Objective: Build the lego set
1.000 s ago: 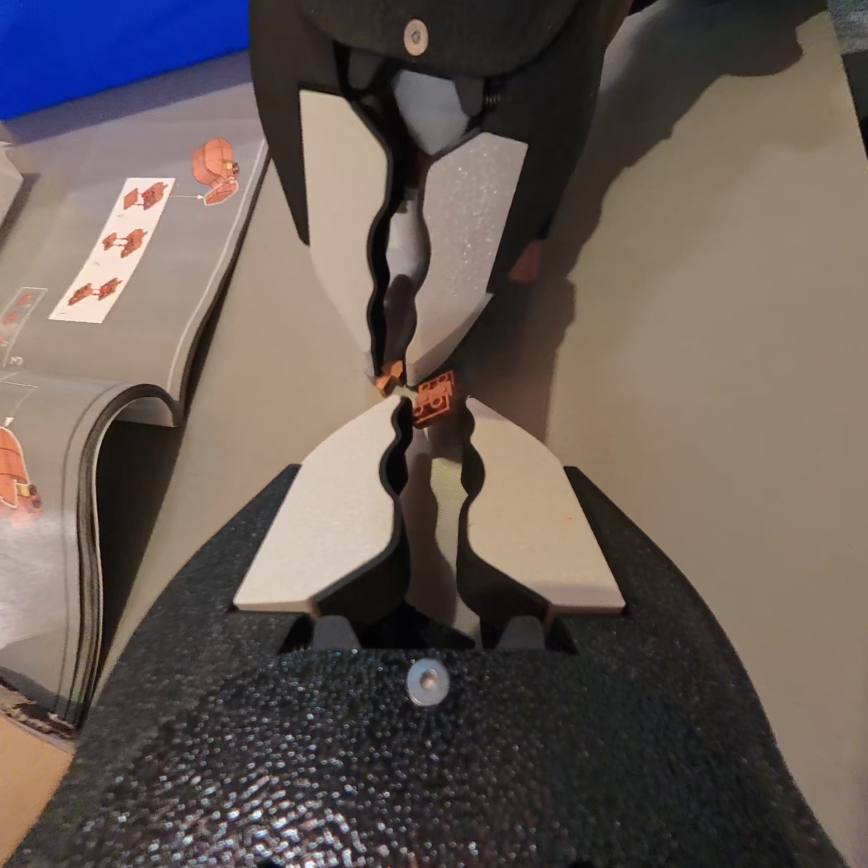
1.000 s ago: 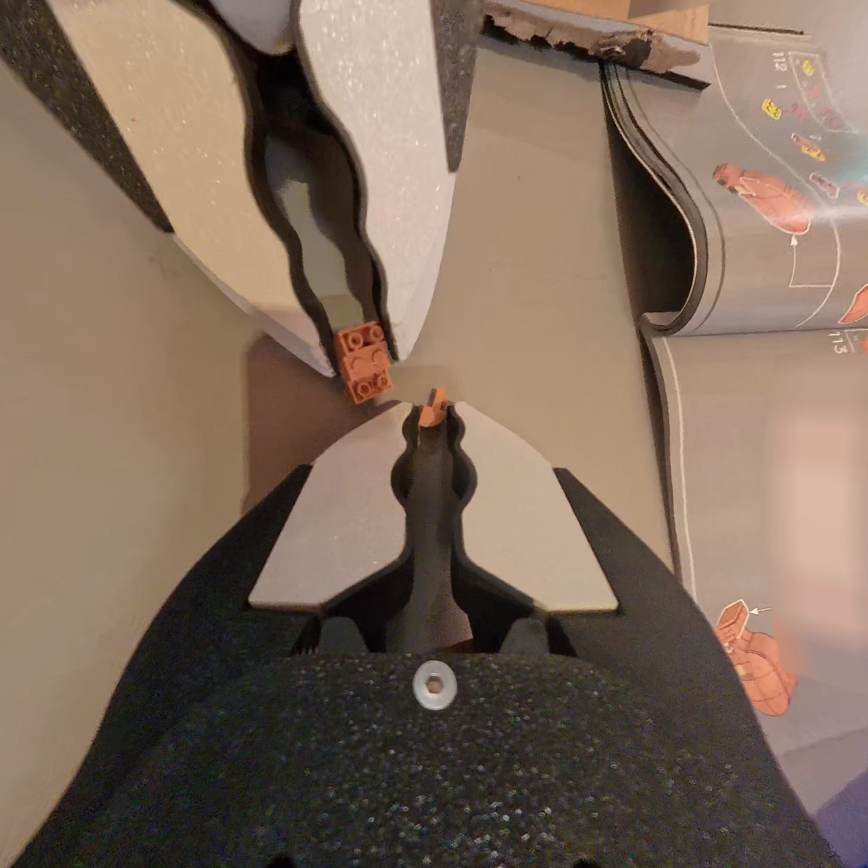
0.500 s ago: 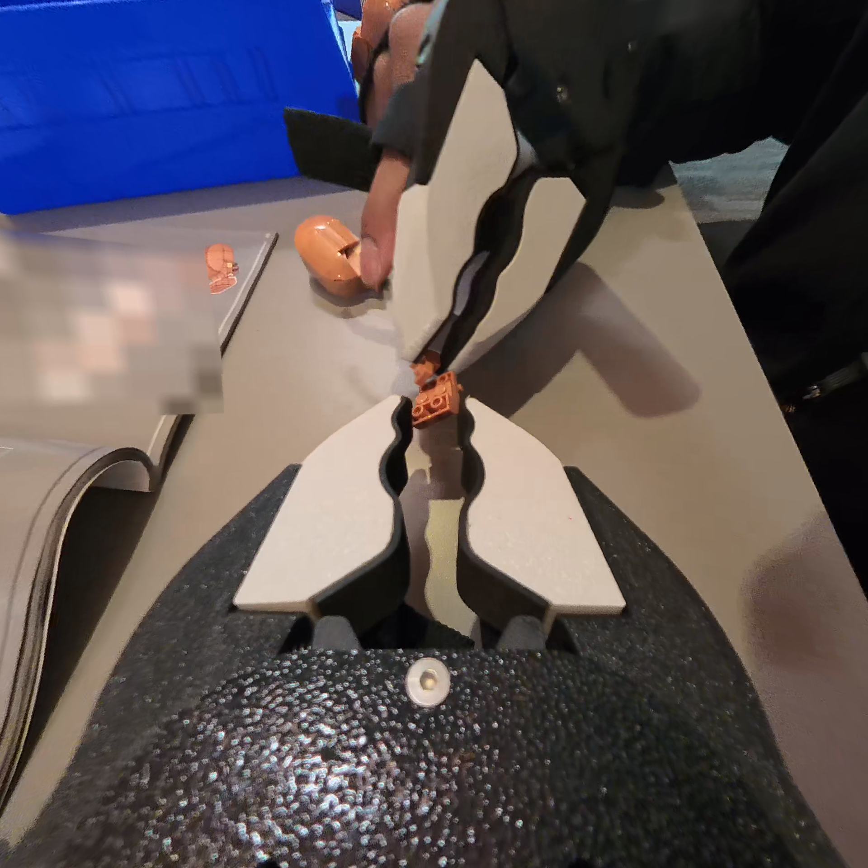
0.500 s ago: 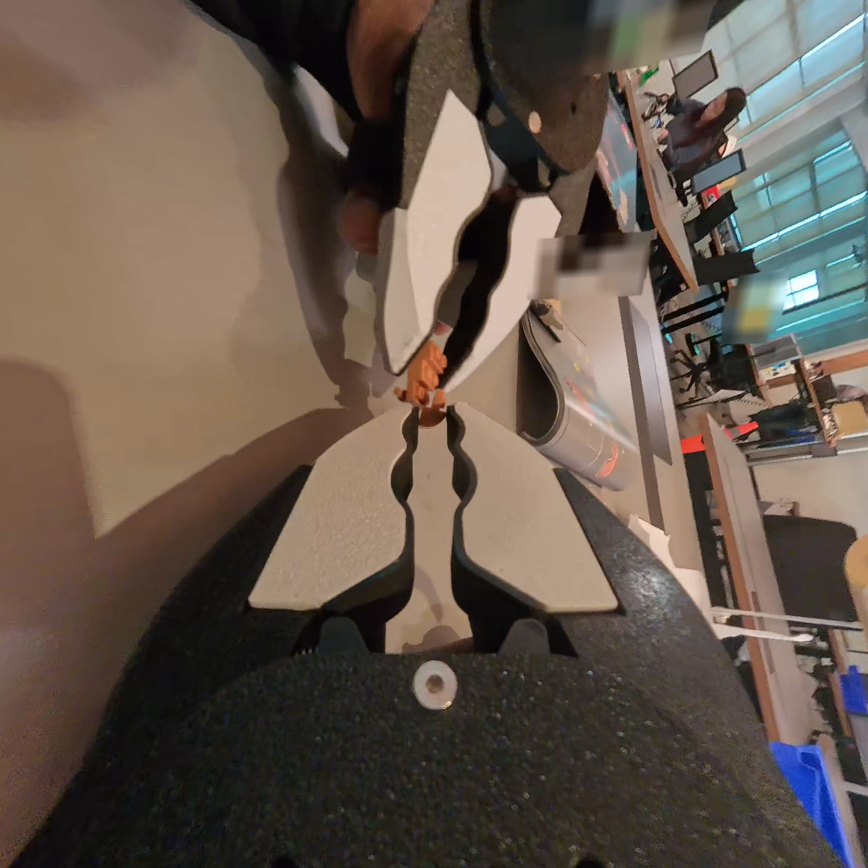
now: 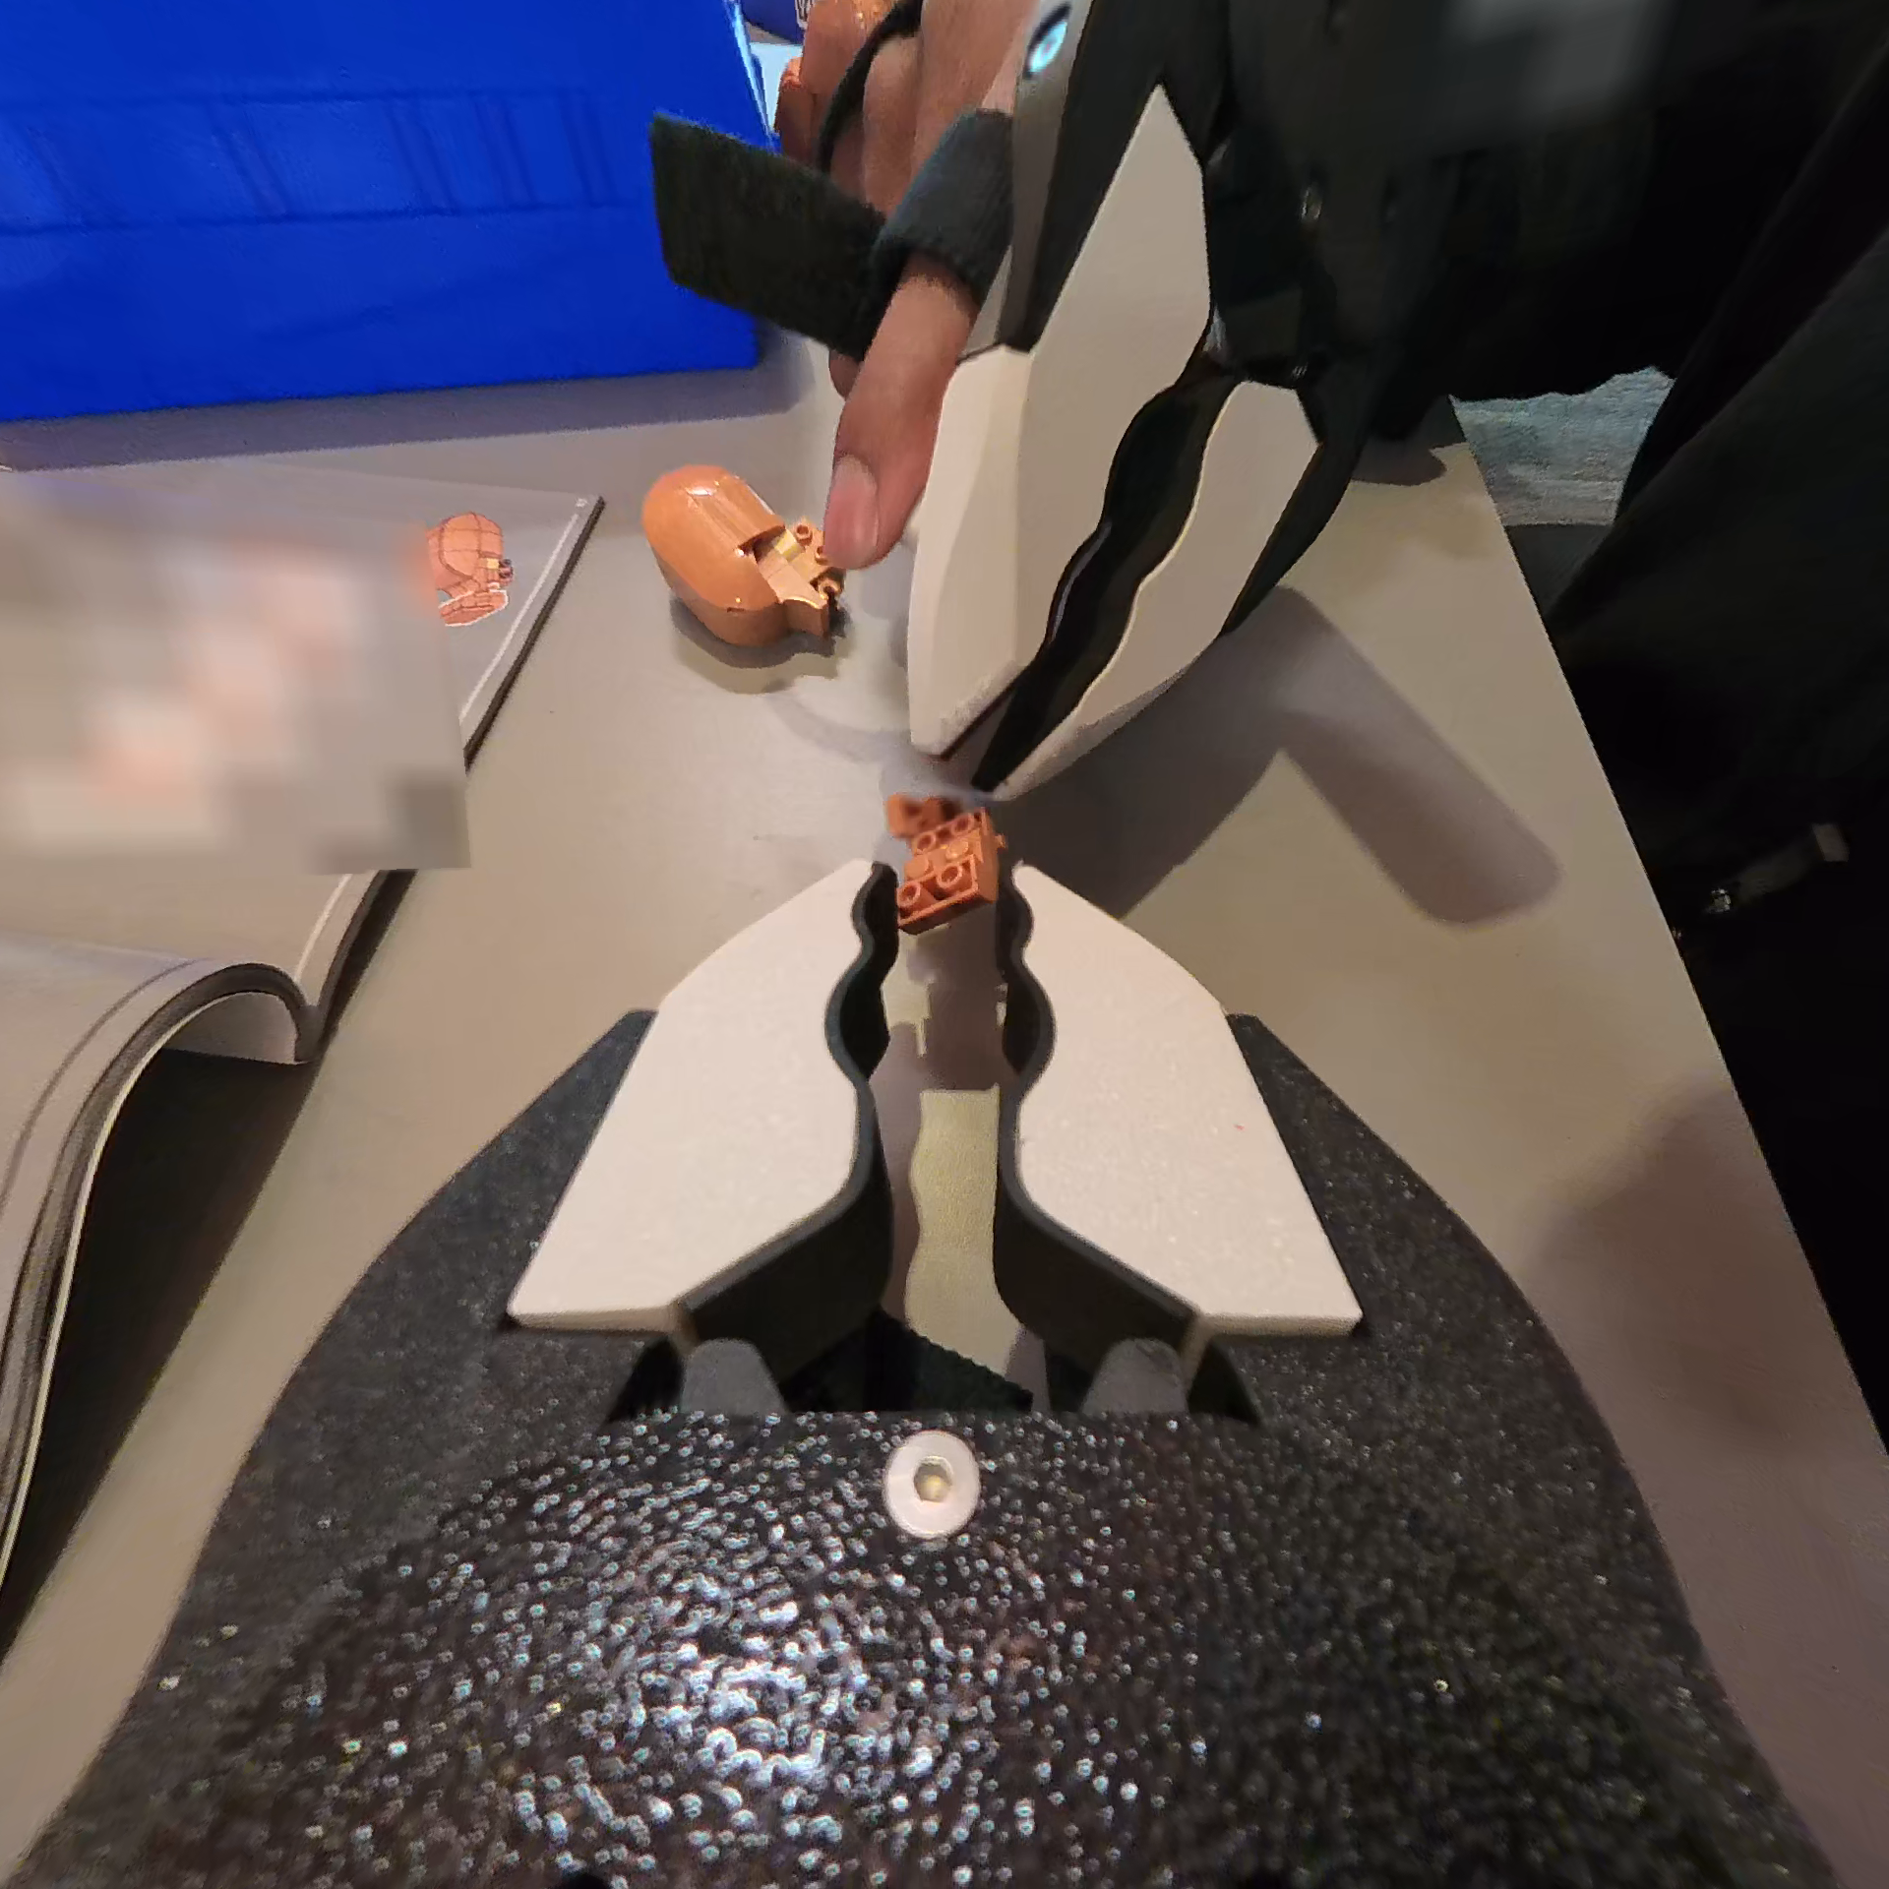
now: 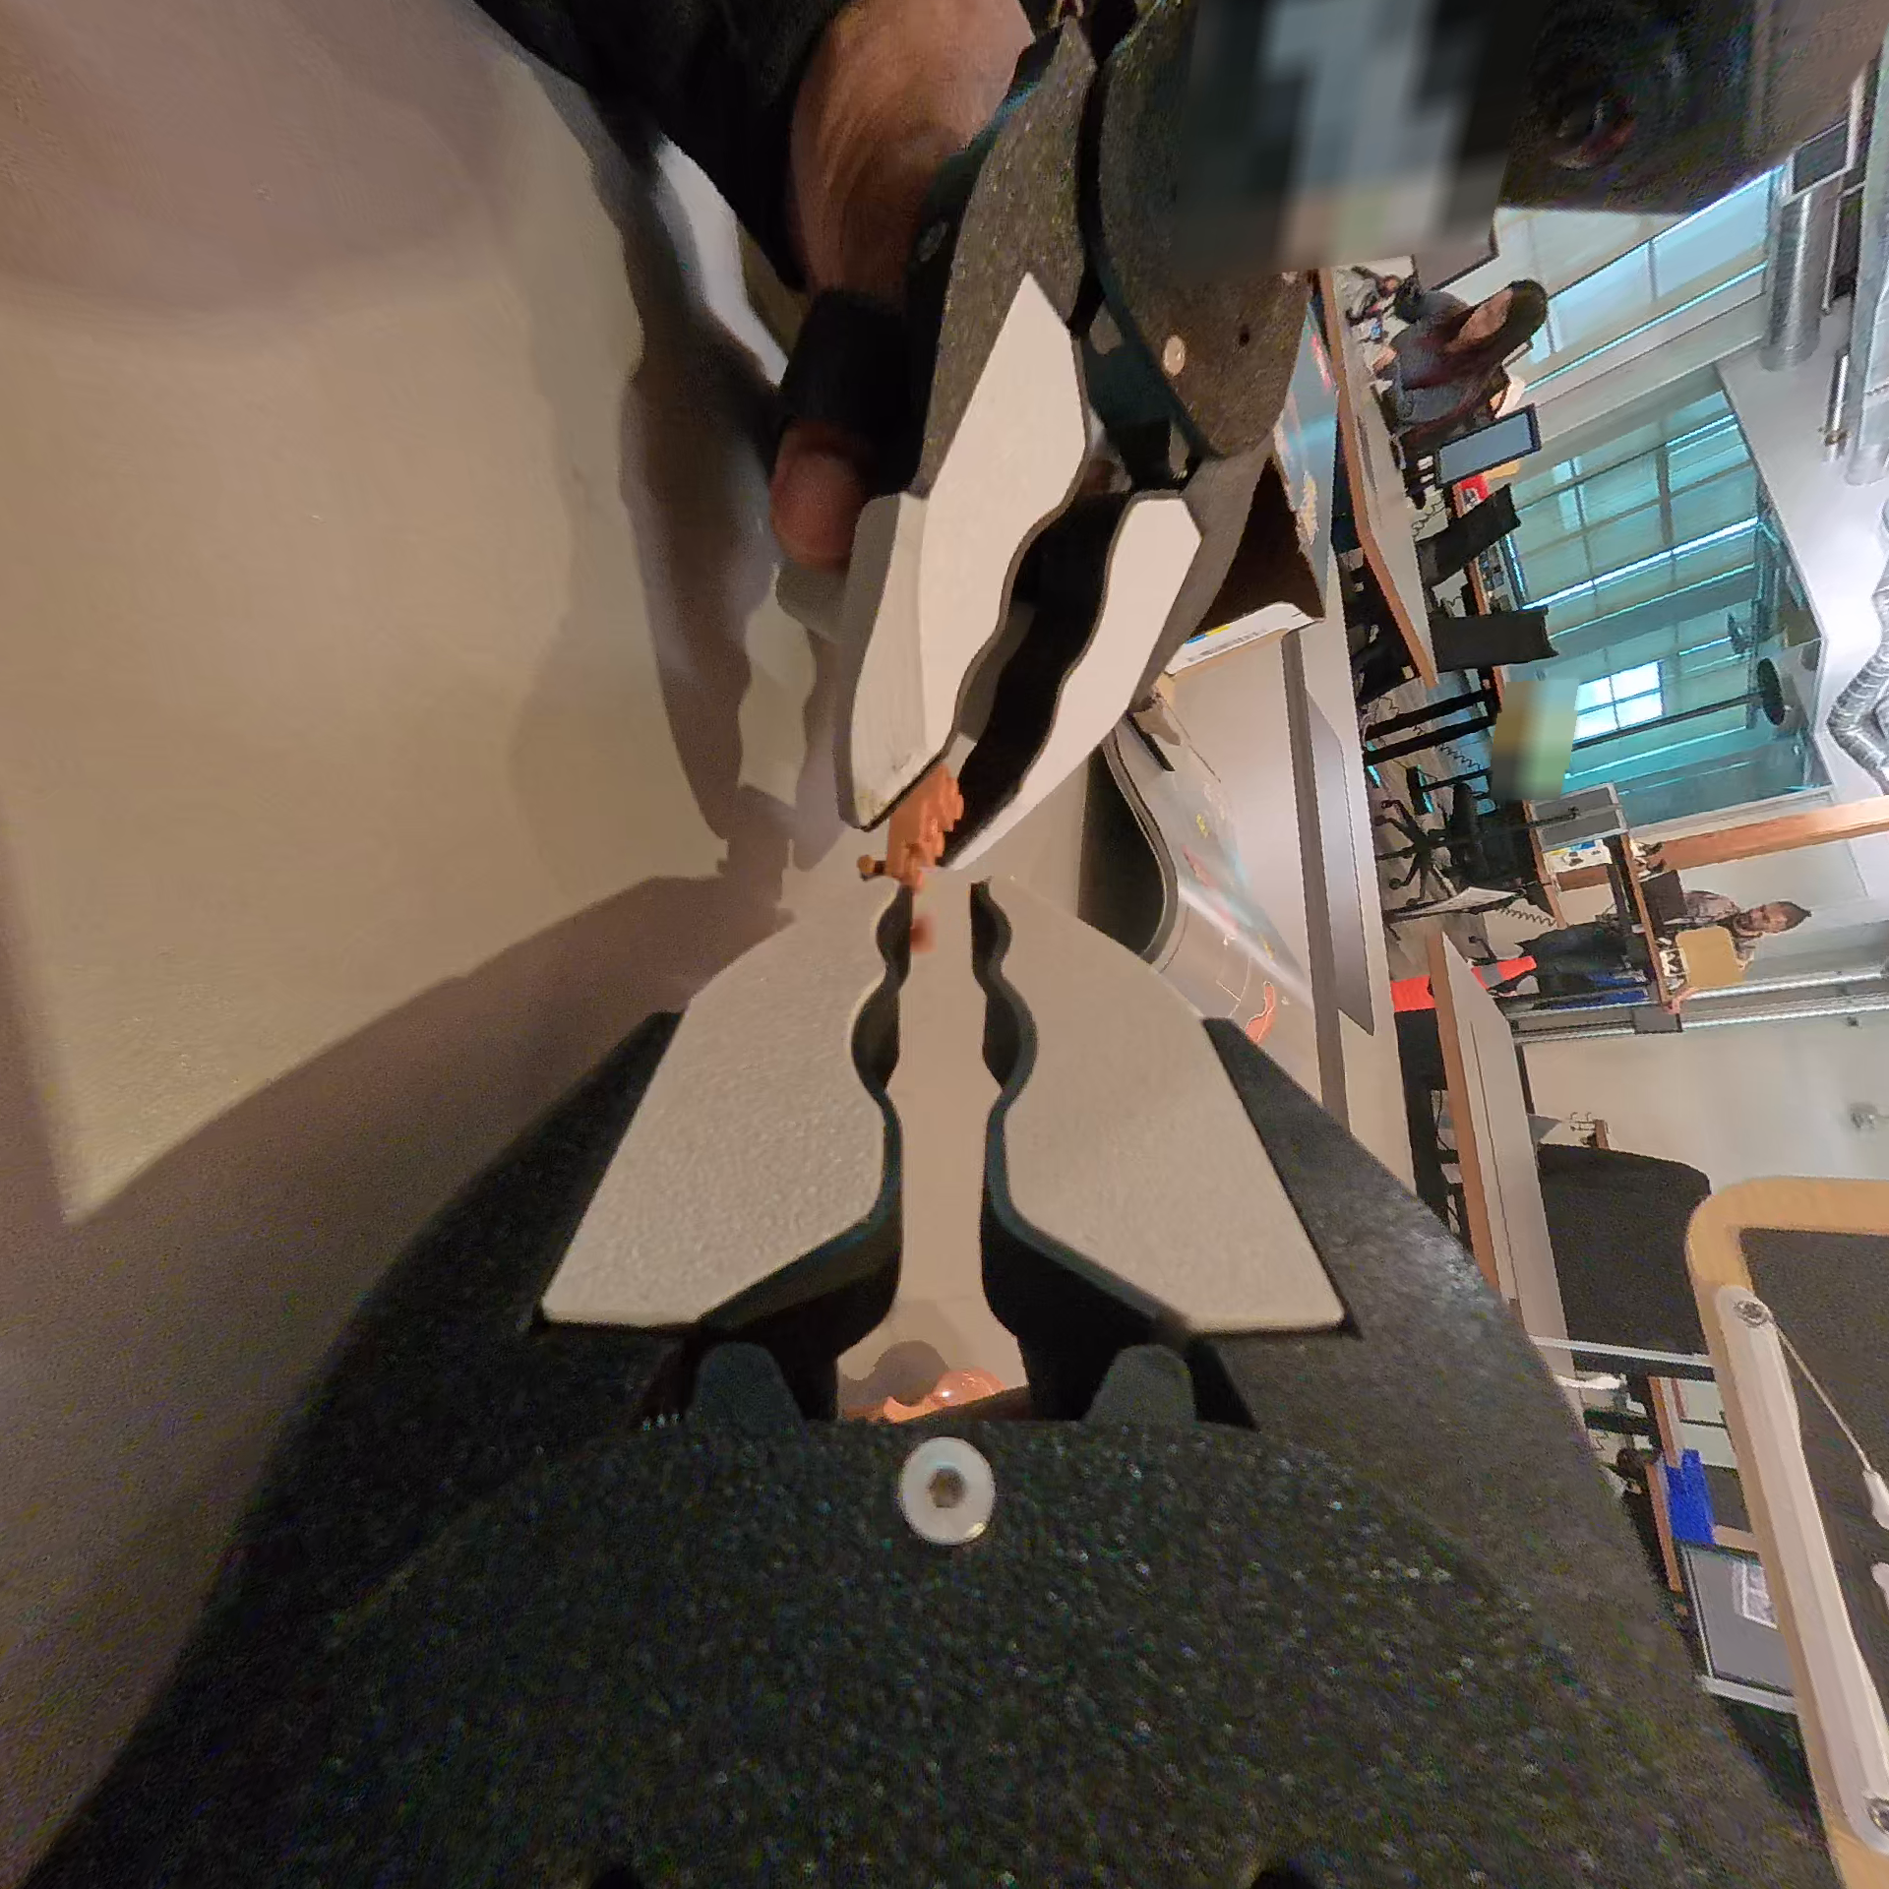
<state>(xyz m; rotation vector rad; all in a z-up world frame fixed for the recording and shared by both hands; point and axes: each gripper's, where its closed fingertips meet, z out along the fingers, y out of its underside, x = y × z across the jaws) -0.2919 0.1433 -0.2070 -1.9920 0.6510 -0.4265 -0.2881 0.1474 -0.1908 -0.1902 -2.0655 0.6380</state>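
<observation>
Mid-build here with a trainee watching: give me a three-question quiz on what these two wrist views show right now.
1. True or false: the left gripper holds the brown brick cluster at its fingertips.
2. Where is the rounded brown model? A) on the table beside the booklet B) in the right gripper C) on the booklet
3. Fill in: the right gripper's fingertips are ____ the cluster.

Key: 1 true. 2 A. 3 apart from; they stand parted in the right wrist view, and whether the small brown bit by one tip is held cannot be told.
</observation>
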